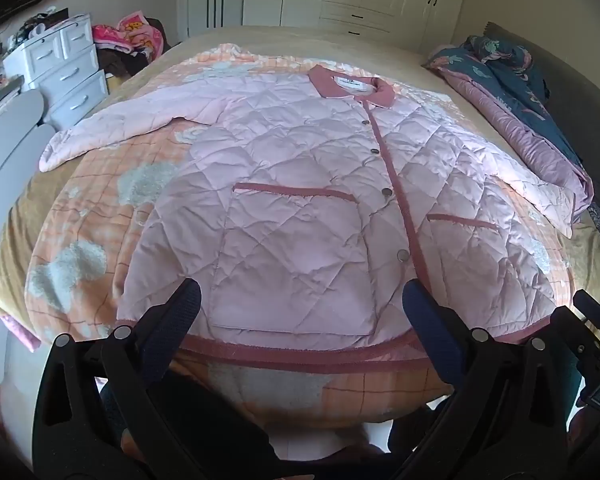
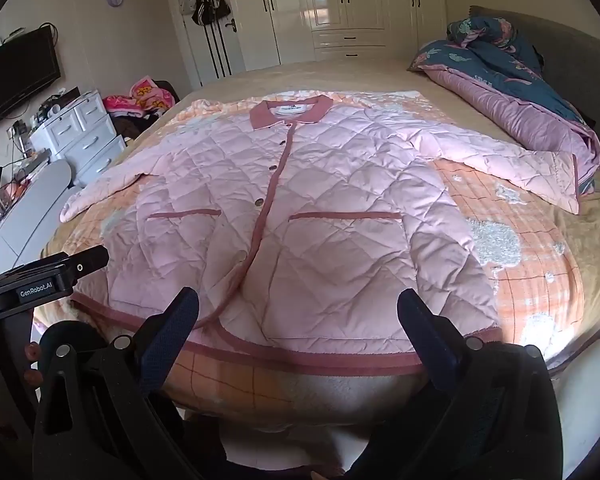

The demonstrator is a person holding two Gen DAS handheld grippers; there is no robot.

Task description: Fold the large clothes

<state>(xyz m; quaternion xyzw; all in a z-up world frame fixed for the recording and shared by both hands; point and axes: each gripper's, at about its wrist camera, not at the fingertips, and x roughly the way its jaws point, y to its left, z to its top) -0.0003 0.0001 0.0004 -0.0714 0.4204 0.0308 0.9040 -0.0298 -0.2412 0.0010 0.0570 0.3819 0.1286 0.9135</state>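
The bed (image 2: 380, 76) fills everything ahead of both grippers, and on it an orange checked blanket (image 2: 540, 248) carries the pink quilted jacket (image 1: 300, 184), laid flat, front up and buttoned. Its long axis runs straight away from the grippers: the dark pink hem band (image 2: 300, 354) is the near edge, the collar (image 2: 290, 114) the far end, well beyond reach from here.

The left gripper (image 1: 302, 304) hovers just short of the hem with its jaws spread wide and nothing between them; the hem passes under the gap, not touched as far as I can tell. The button placket lies just inside its right-hand finger, so this gripper faces the jacket's left half and its patch pocket (image 1: 296, 260). The right gripper (image 2: 298, 312) is likewise wide apart and empty, and hangs over the hem on the other side of the placket (the placket meets the hem by its left-hand finger).

The sleeves decide the coming move, I judge. The left sleeve (image 1: 108, 128) stretches away and outward, ahead and to the left of the left gripper; the right sleeve (image 2: 500, 160) stretches ahead and to the right of the right gripper, with its cuff near the folded dark floral quilt (image 2: 520, 80). Each sleeve is clearly nearer its own-side gripper, so neither hand need cross the other. Each would have to reach forward and outward to take its sleeve and bring it in across the body.
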